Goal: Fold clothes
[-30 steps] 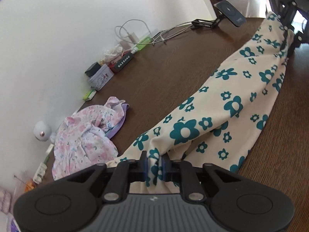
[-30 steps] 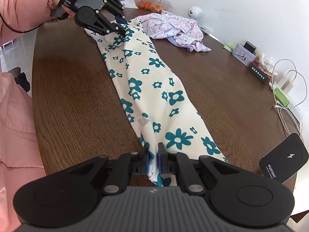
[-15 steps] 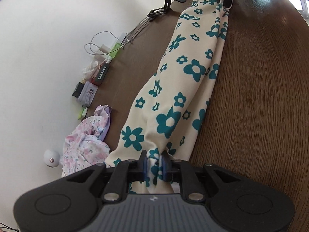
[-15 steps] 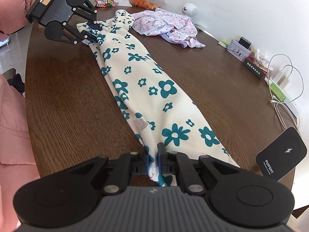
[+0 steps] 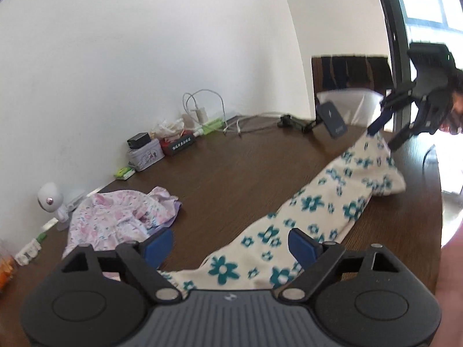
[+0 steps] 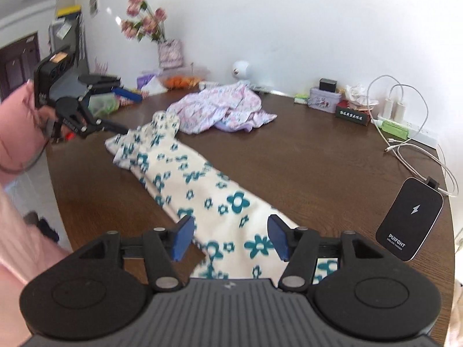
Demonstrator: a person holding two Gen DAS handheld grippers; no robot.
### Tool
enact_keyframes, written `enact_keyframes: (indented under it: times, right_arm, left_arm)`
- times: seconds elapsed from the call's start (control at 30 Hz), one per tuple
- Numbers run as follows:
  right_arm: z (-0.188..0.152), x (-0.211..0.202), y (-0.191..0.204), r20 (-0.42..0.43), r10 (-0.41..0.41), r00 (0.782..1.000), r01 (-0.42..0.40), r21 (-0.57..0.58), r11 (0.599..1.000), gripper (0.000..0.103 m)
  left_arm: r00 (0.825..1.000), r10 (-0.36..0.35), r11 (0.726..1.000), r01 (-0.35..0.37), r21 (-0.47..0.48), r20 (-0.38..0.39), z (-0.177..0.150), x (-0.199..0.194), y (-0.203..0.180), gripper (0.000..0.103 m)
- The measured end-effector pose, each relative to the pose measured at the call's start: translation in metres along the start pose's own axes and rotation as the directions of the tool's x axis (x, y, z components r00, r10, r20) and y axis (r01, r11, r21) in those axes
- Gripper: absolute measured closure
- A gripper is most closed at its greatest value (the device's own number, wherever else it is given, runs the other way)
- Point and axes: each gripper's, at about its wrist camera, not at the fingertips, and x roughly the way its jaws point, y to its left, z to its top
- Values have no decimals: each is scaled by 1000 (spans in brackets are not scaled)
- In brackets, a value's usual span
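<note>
Looking along your left gripper (image 5: pixel 231 245), you have its jaws spread wide with nothing between them, hanging just above the near end of the cream garment with teal flowers (image 5: pixel 312 211). That garment lies in a long strip across the middle of the brown surface (image 5: pixel 225 173), running away toward your right gripper (image 5: pixel 386 130), which hovers over its far end beside the black charger pad (image 5: pixel 332 121). From the right wrist view your right gripper (image 6: pixel 230 237) also has its jaws wide apart and empty, above the garment (image 6: pixel 202 185). A pink floral garment (image 6: pixel 220 110) sits crumpled beyond it, nearer the wall edge of the surface. Along that edge stand a small tin (image 6: pixel 322 99), a white plug with cables (image 6: pixel 396 107) and a vase of flowers (image 6: pixel 170 53)
</note>
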Motion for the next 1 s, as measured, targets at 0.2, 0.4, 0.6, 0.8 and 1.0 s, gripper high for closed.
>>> enact_keyframes:
  times: [0.2,0.4,0.6,0.8,1.0]
  right_arm:
    - [12,67,24,0,-89,996,88,127,988,73]
    - [-9,63,15,-3,-190,982,188,158,969,78]
    - [-32,48,0,-2,-301,954,297,180,938,85]
    - [-54,35,-15,-1,-387,922,379,213,901,91]
    - [-74,30,-32,5,-395,919,377,287,881,91]
  left_arm:
    - [997,-44,996,39,-76,-62,19,73,-42,62]
    - [988,-23,990,1,-144,-154,-7,114,-50,85]
    - [989,-6,968,-31,-249,-146,-25,110,-32,82]
    - [990,10,951,-53,-304,-141,-28,107,-28,82]
    - [991,14,931,-63,-361,-135,-32,109,-26,81]
